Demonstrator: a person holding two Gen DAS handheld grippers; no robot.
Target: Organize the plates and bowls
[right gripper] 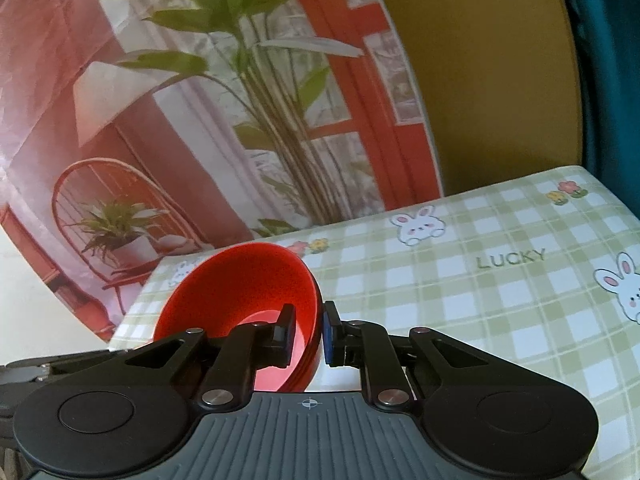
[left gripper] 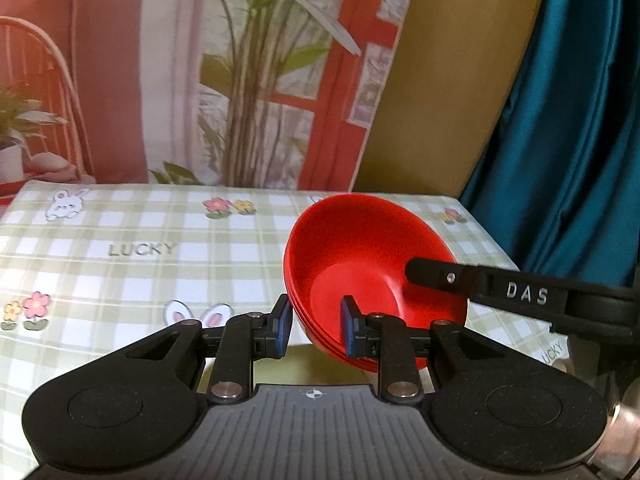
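A stack of red bowls is held tilted above the checked tablecloth. My left gripper straddles the stack's near rim, one pad outside and one inside, shut on it. My right gripper is shut on the opposite rim of the red bowls, one finger inside and the blue pad outside. The right gripper's finger shows in the left wrist view reaching into the bowl.
The table has a green checked cloth with bunnies, flowers and "LUCKY". A printed backdrop of a plant and red window stands behind it. A teal curtain hangs at the right.
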